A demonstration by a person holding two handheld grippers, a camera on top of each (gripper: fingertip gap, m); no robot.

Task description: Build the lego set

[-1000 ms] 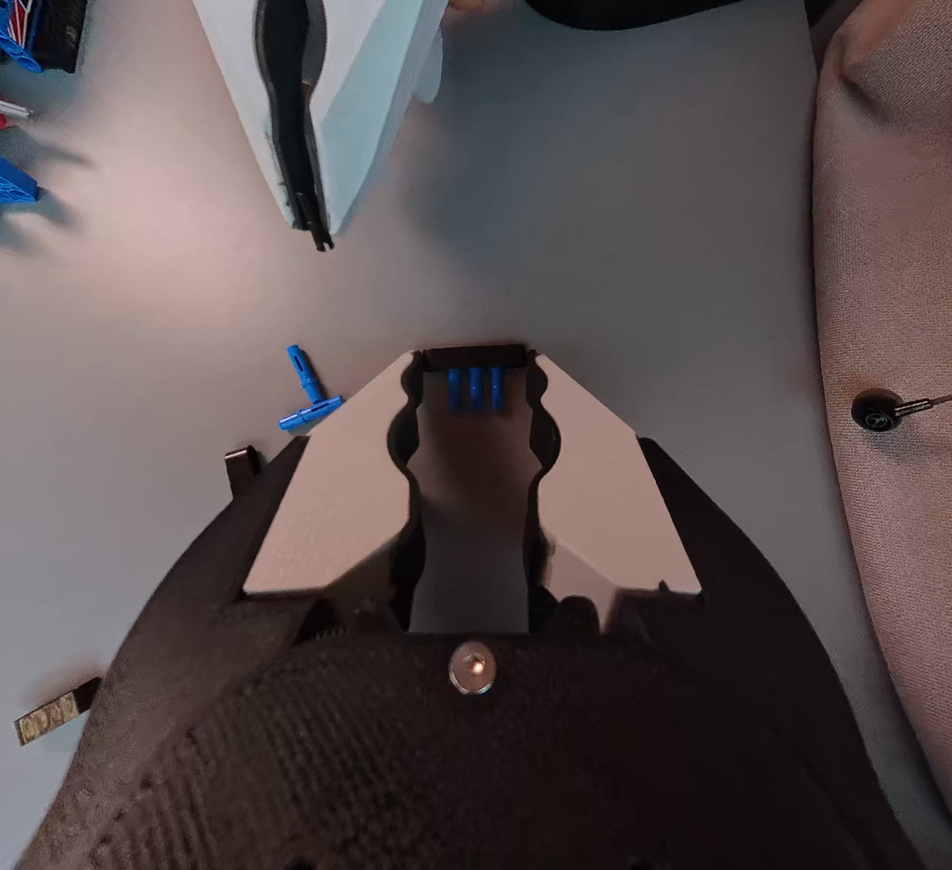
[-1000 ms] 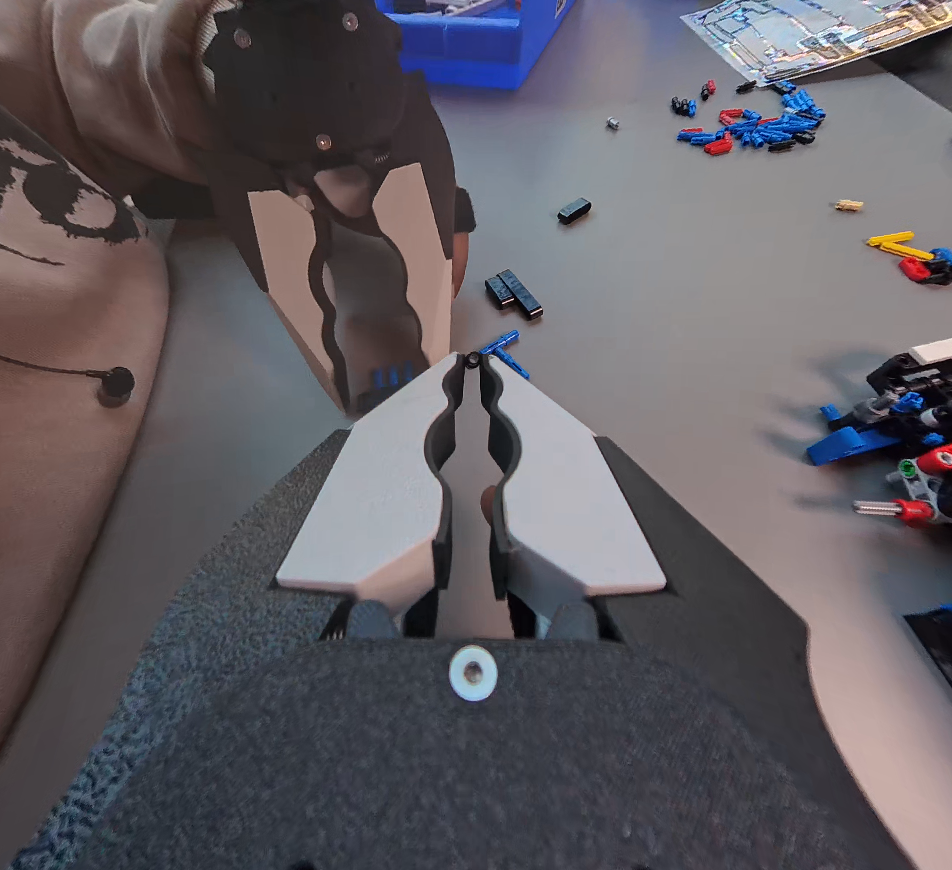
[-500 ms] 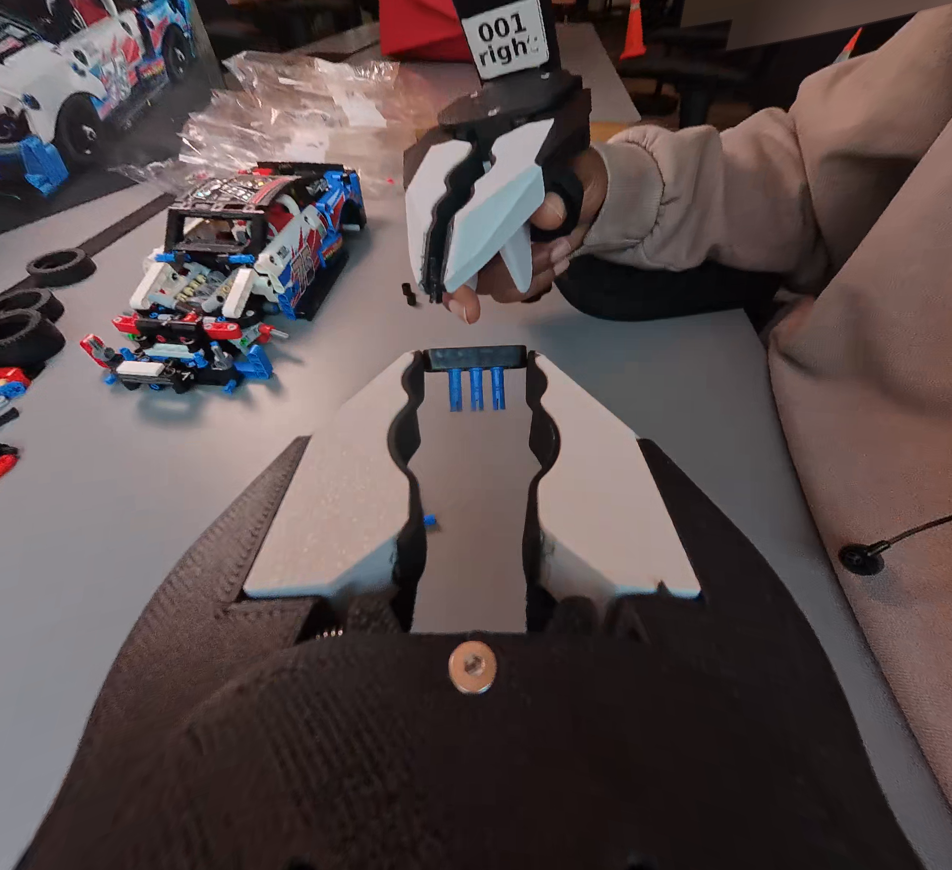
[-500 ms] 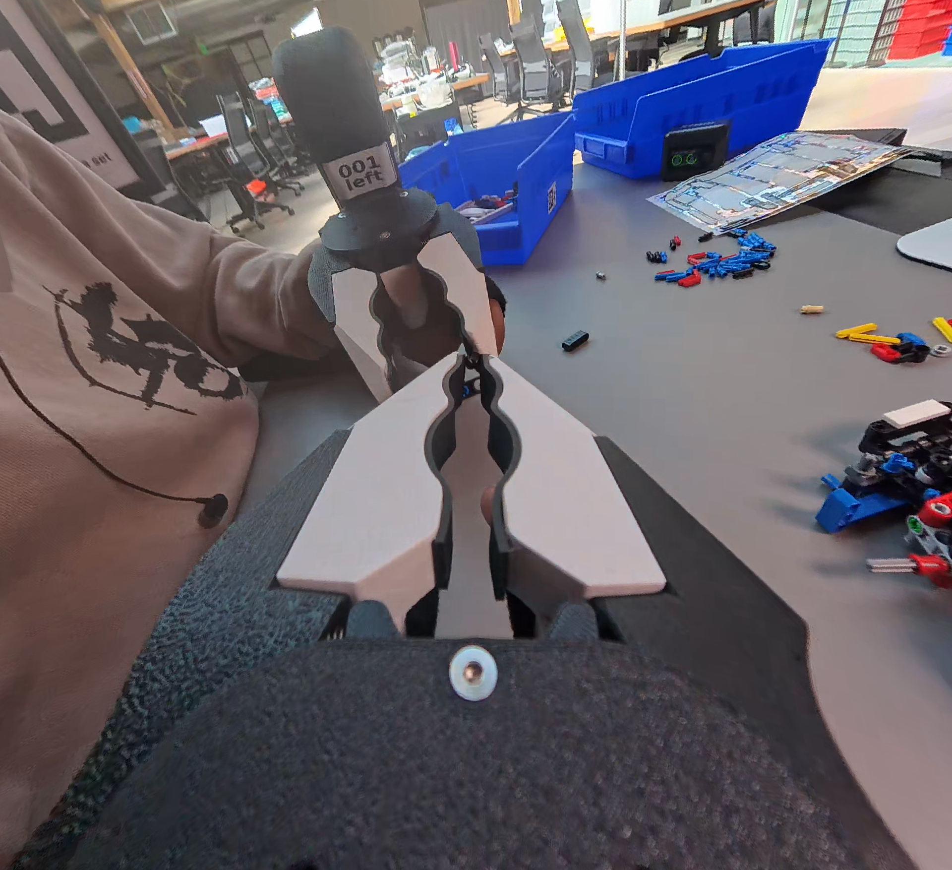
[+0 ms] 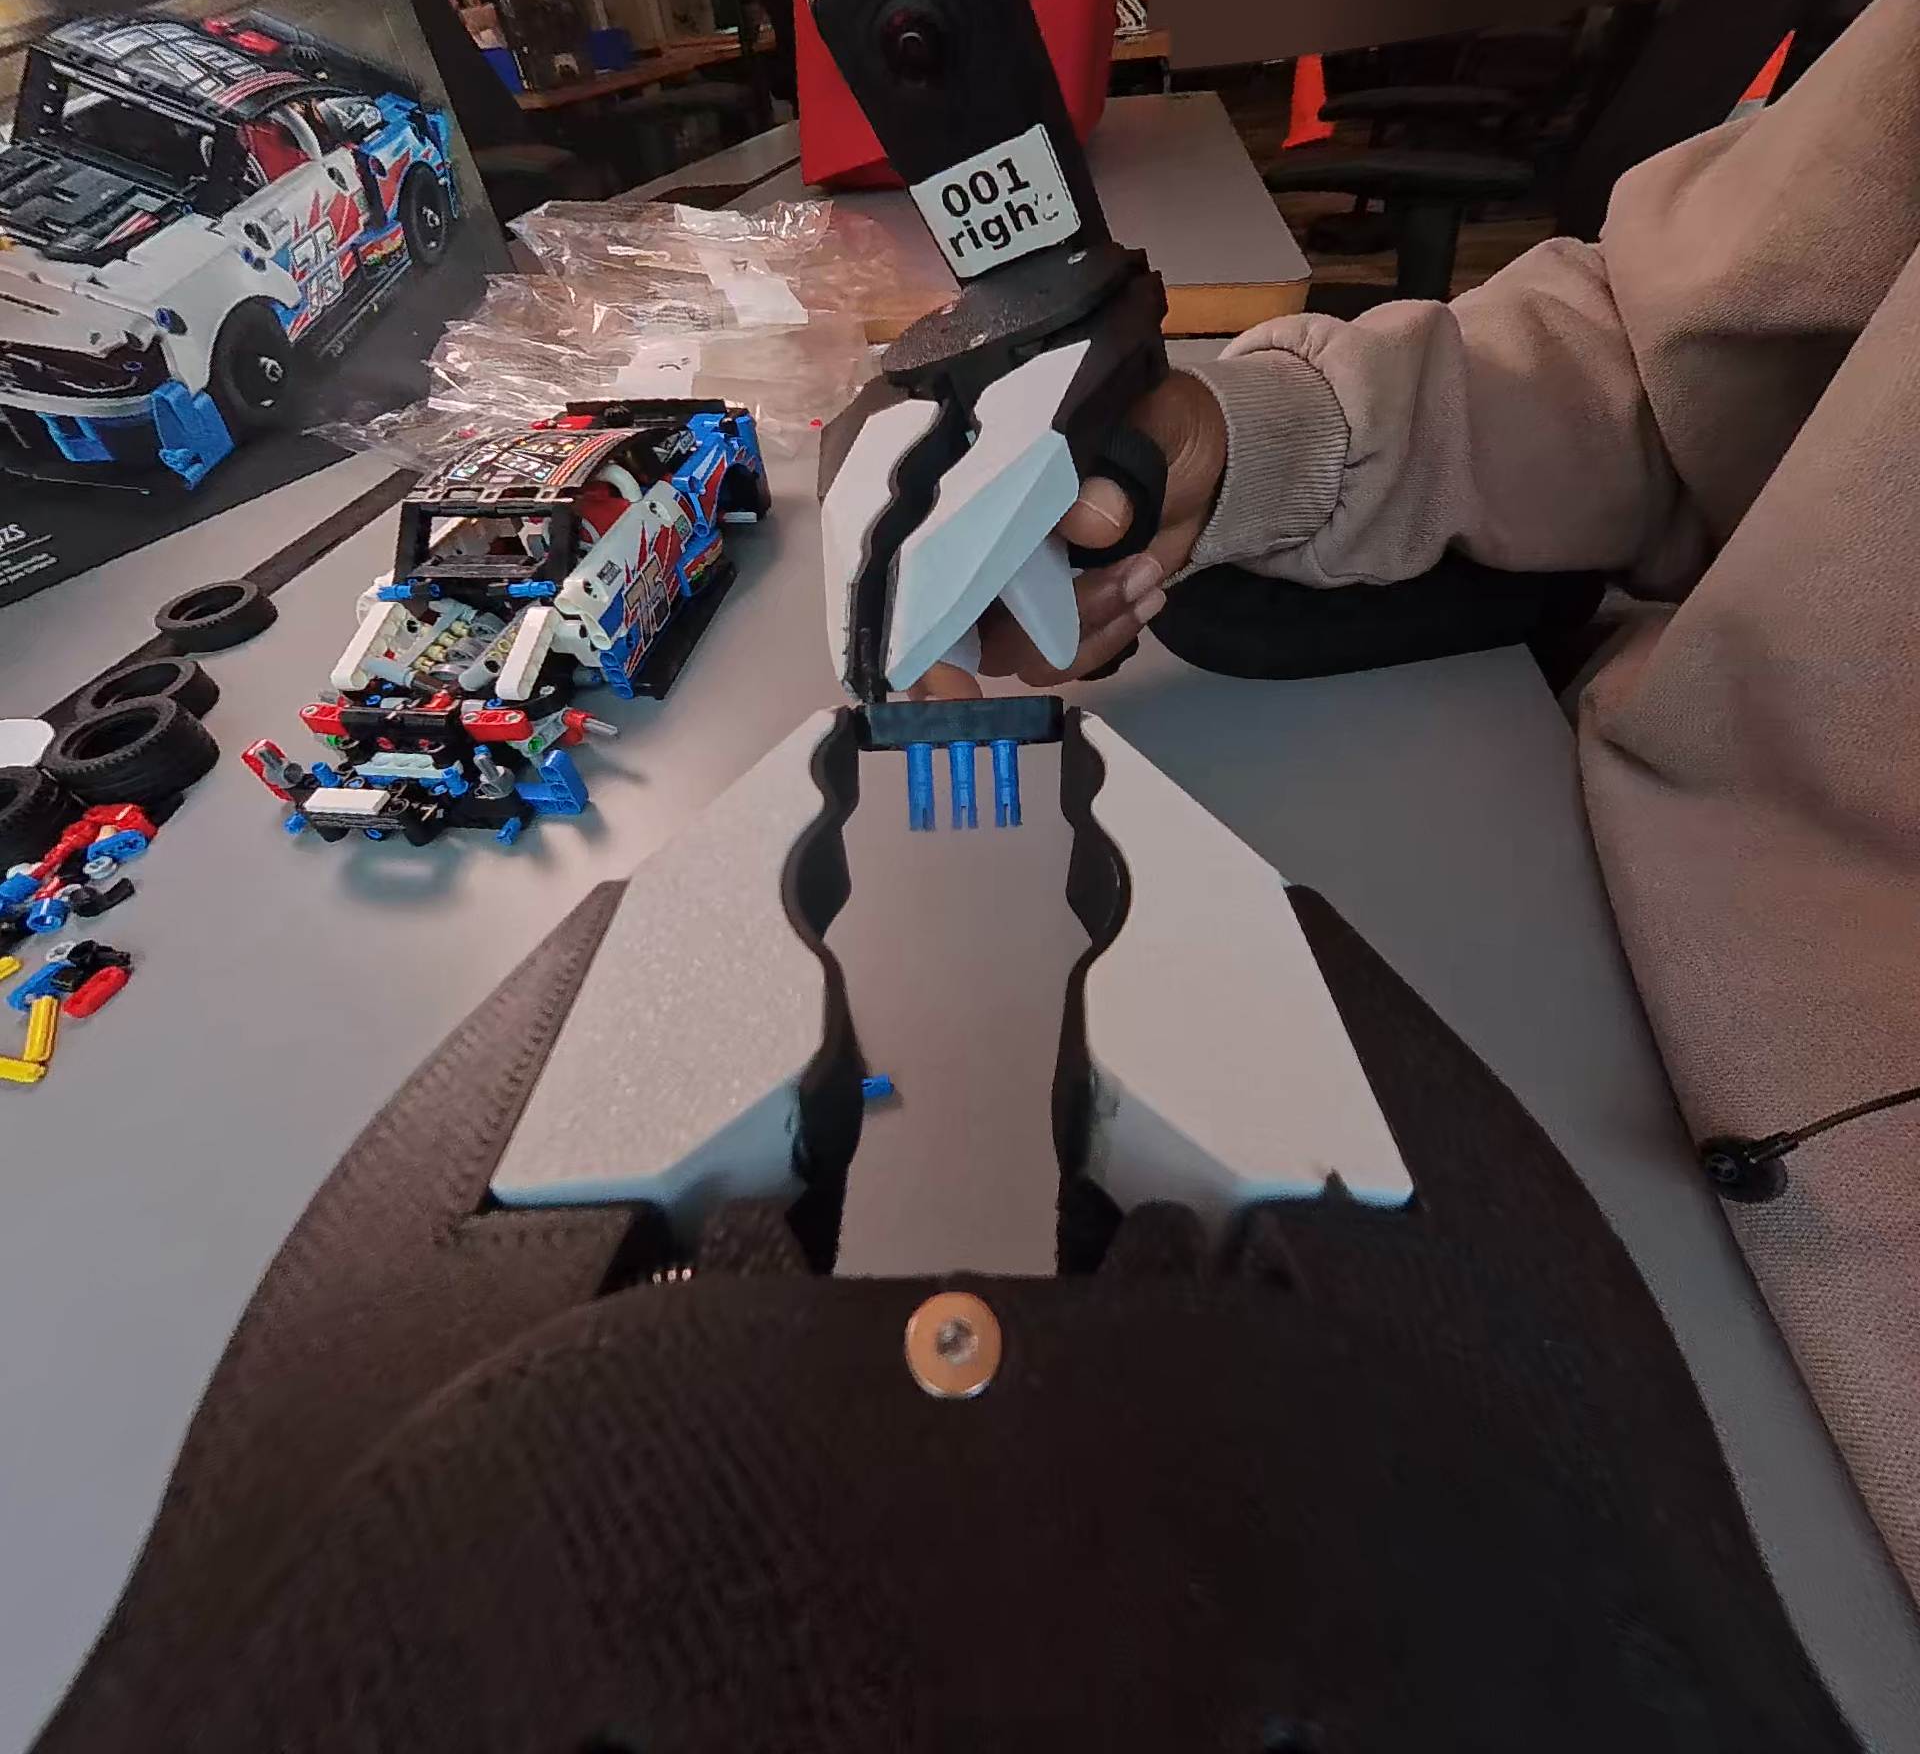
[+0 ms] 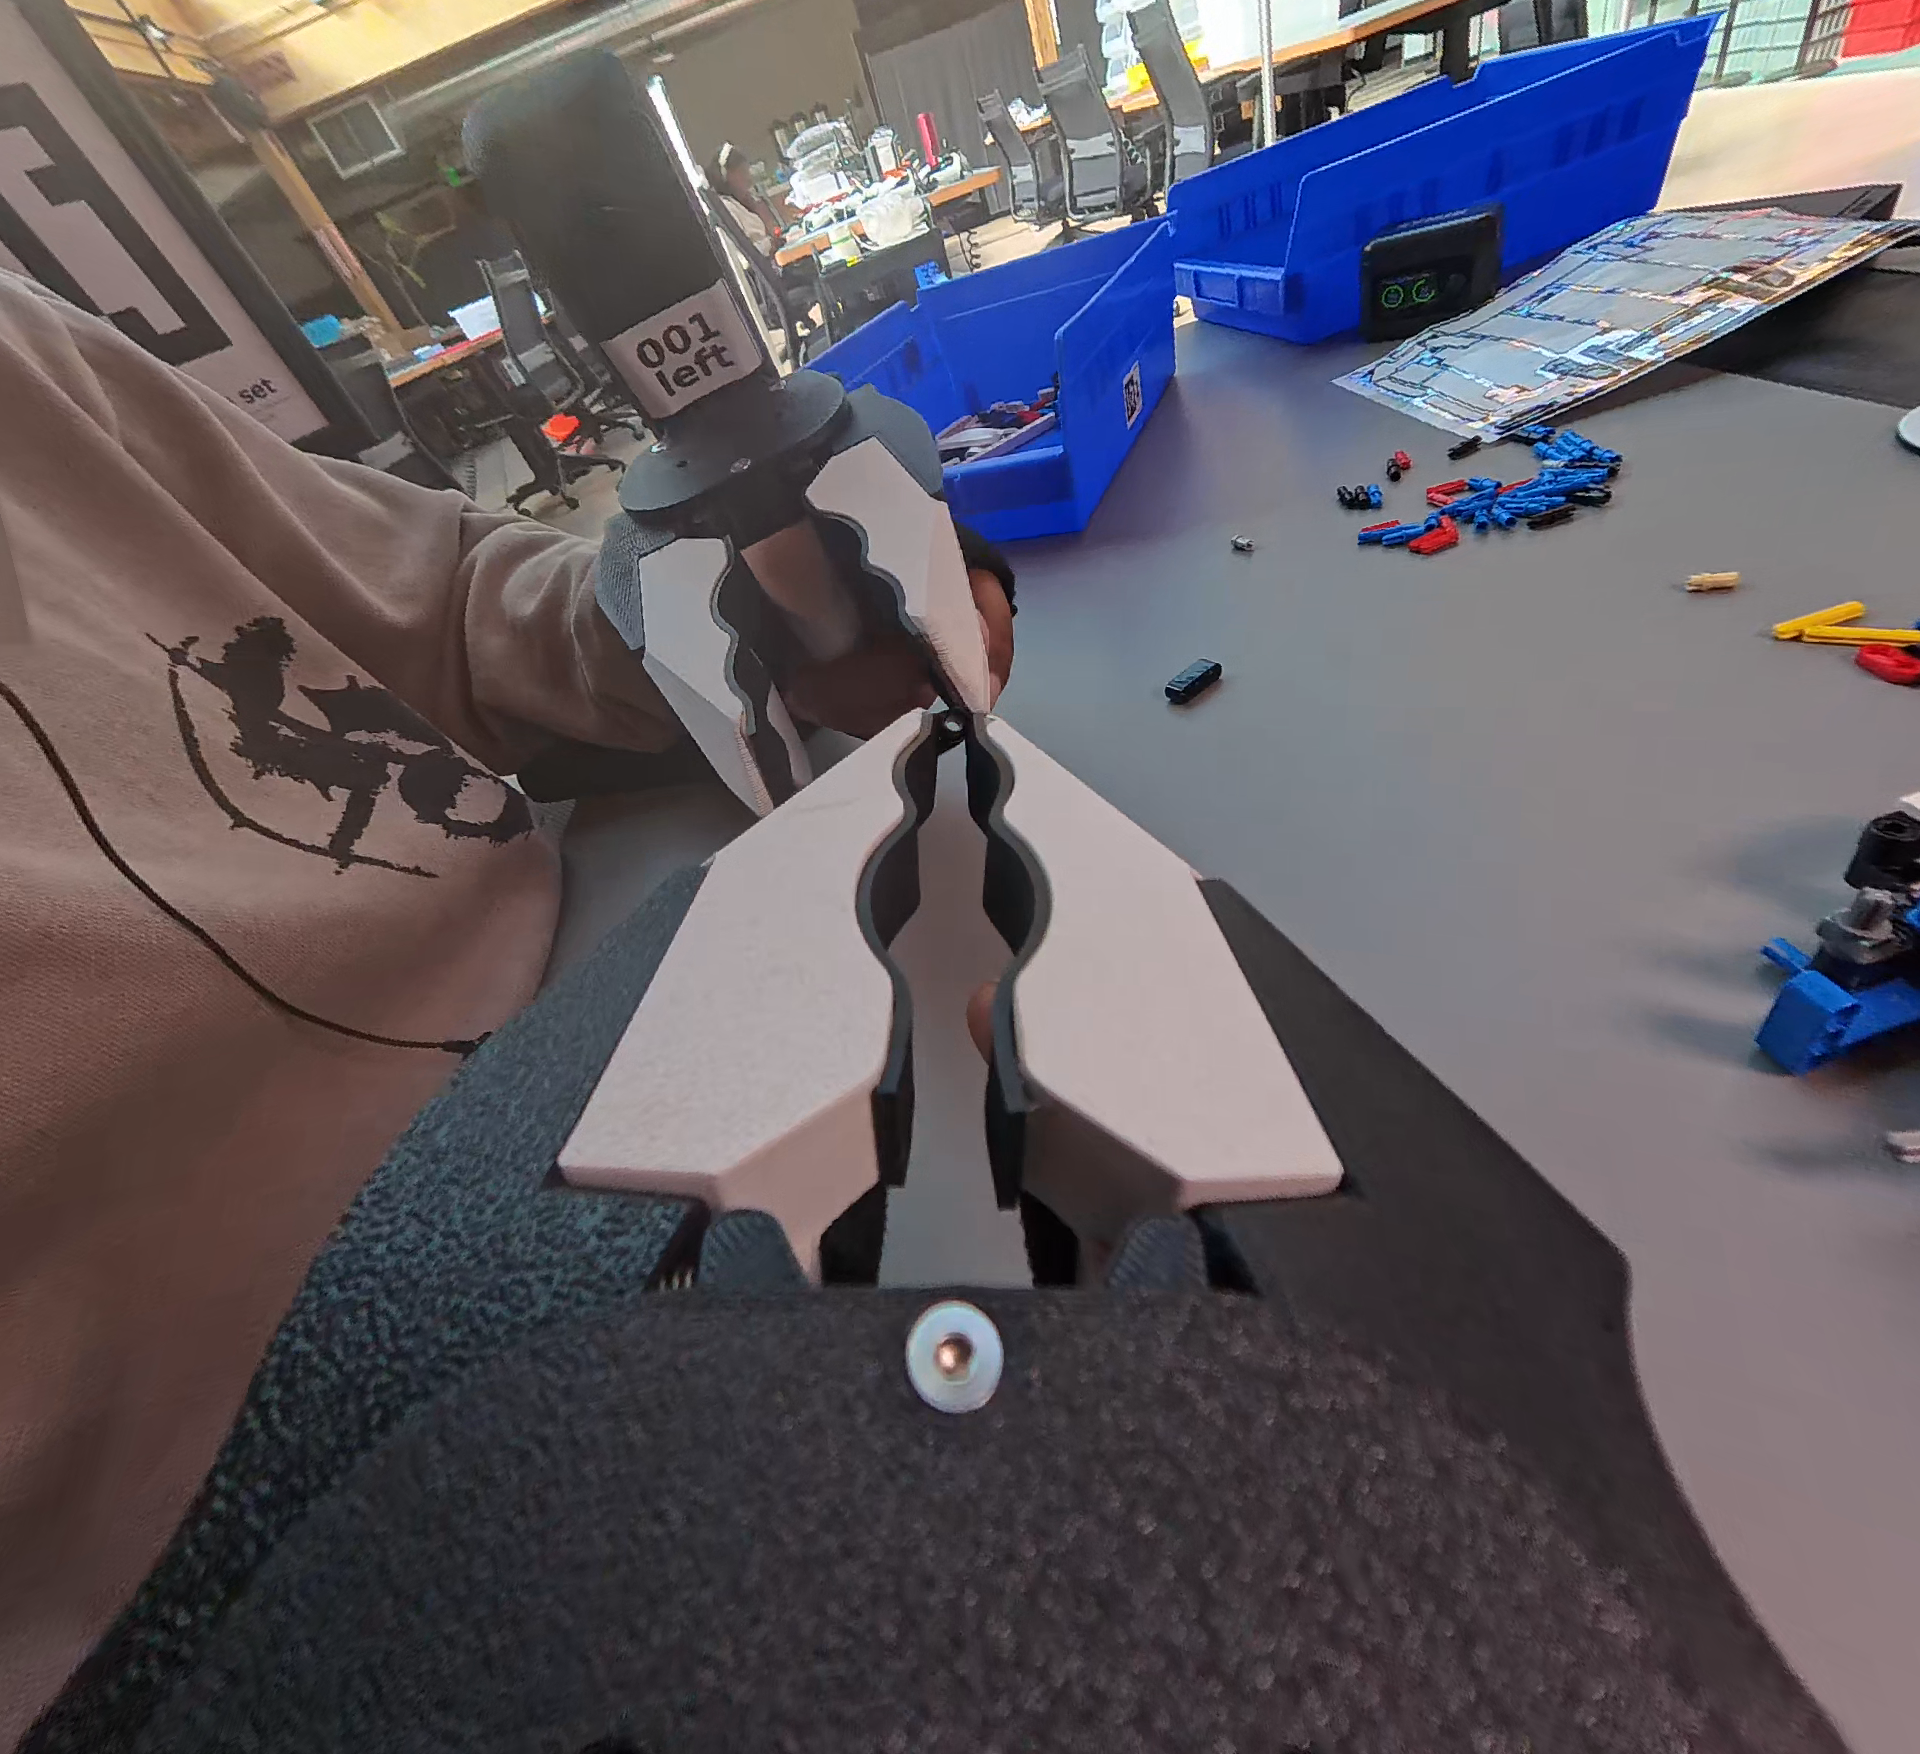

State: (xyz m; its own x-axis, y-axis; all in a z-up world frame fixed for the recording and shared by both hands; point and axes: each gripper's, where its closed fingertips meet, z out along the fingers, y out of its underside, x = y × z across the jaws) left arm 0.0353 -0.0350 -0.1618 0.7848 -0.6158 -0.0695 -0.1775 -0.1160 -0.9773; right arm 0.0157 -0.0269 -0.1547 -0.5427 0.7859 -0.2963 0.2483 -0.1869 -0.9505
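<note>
Beam (image 5: 961,724) lies crosswise, clamped by the left gripper (image 5: 961,738), three blue pins (image 5: 961,785) pointing back. Right gripper (image 6: 951,728), pinching a small black pin (image 6: 949,725), hangs just above the beam's left end

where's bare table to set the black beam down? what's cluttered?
Bare table lies between the small black brick and the blue car front. Also bare: the strip between the left gripper and the sleeve. Crowded: around the car, tyres, and the pin pile.
</note>
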